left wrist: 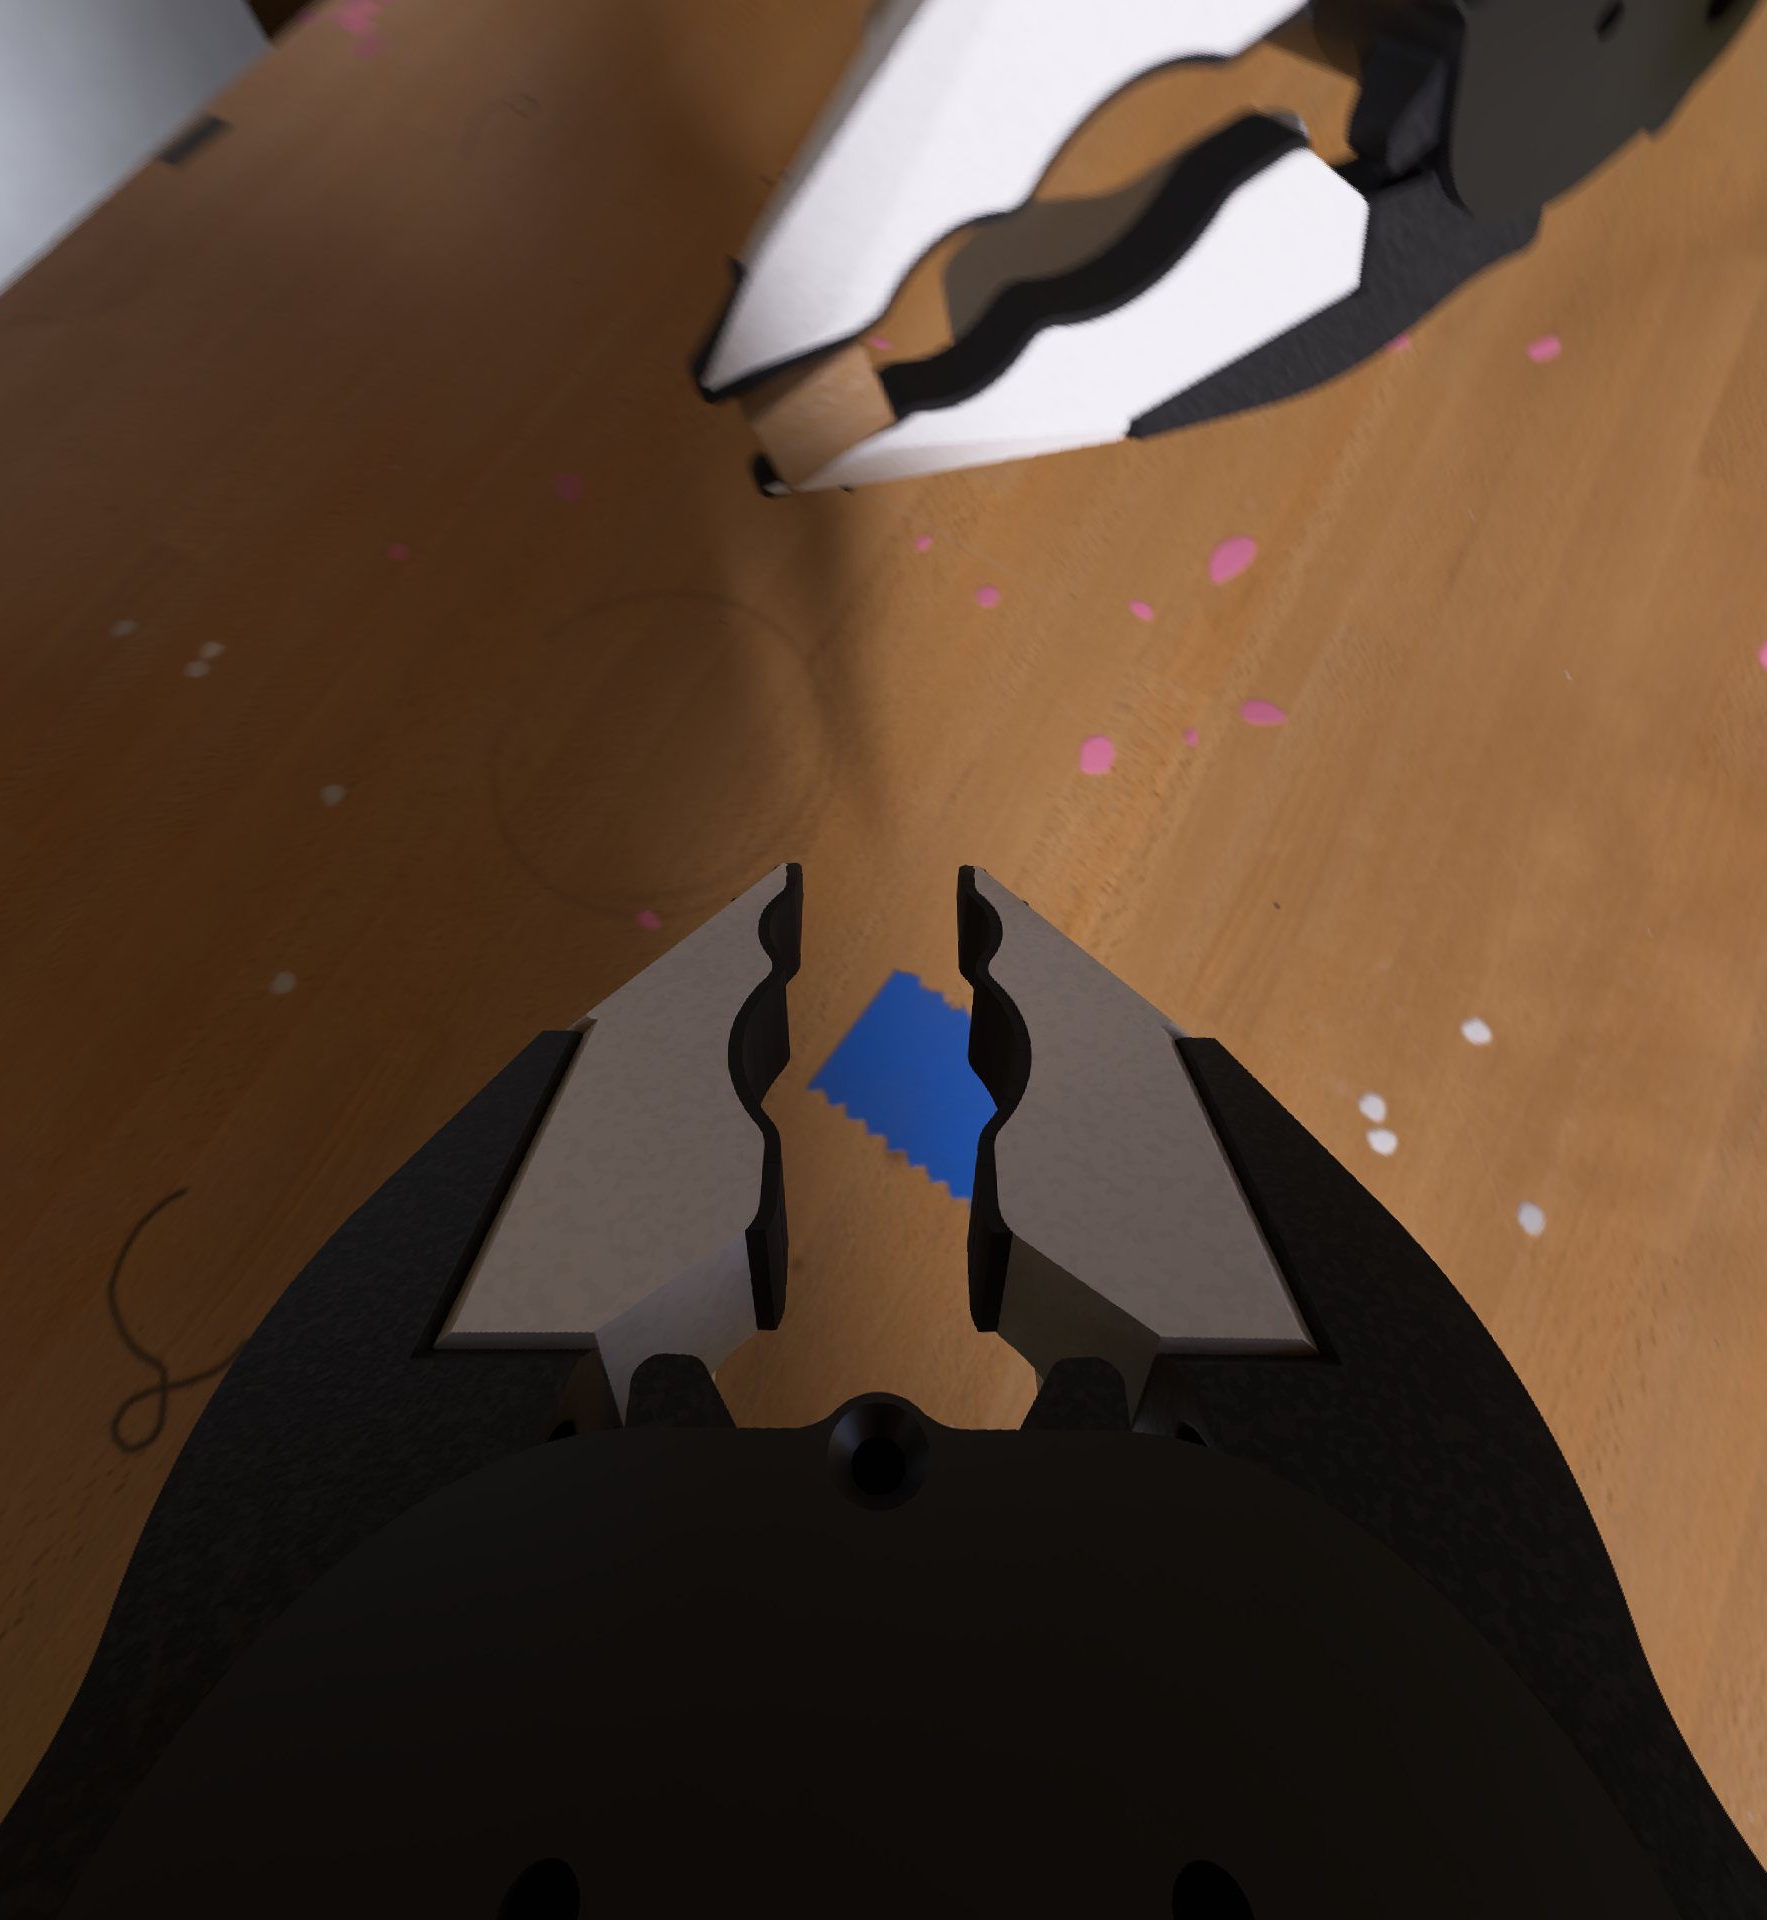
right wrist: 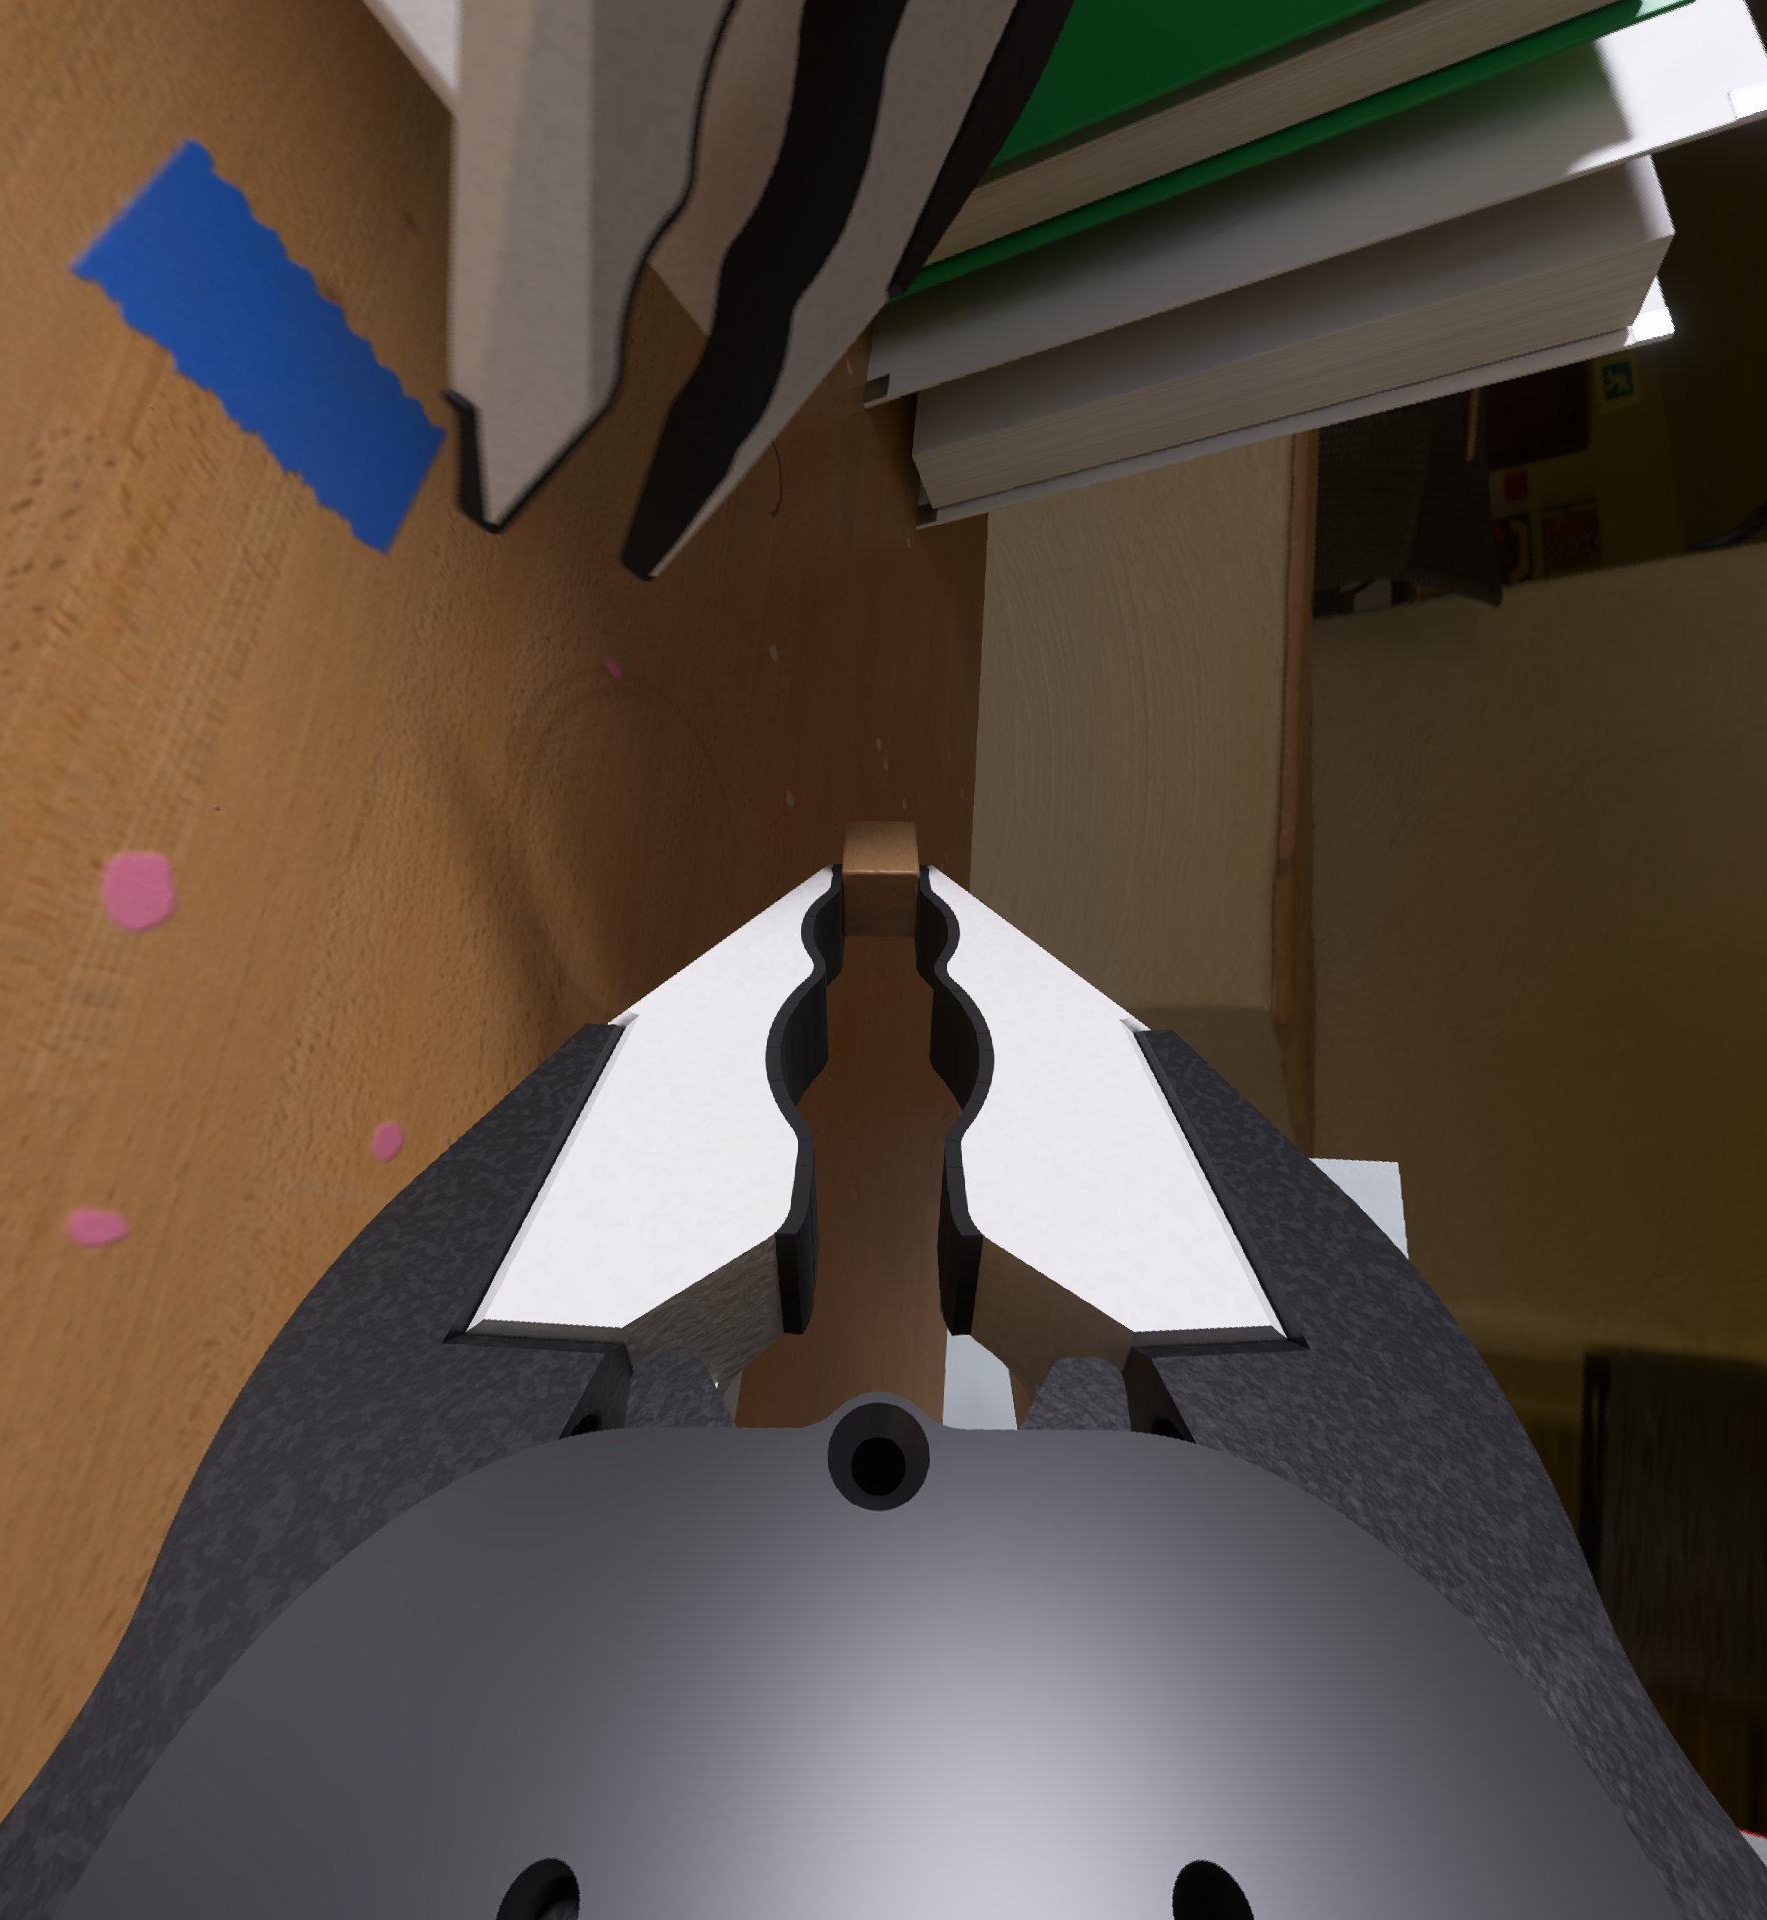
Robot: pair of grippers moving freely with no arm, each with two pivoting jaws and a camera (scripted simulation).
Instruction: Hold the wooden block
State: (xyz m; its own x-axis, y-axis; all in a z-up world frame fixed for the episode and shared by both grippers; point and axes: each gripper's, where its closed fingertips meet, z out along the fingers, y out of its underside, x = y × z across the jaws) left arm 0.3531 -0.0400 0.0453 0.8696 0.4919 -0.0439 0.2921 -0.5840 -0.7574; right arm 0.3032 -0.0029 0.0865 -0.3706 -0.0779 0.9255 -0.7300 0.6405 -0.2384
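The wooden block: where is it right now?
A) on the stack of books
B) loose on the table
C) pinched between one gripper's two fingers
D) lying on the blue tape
C: the wooden block sits clamped at the tips of the right gripper, while the left gripper is empty.

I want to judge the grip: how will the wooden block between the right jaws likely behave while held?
The wooden block looks stiff: its flat faces sit square between the right gripper's jaws with no bending. Only its end is pinched at the jaw tips, so it might pivot if knocked. Flat-sided, it is unlikely to roll on the table.
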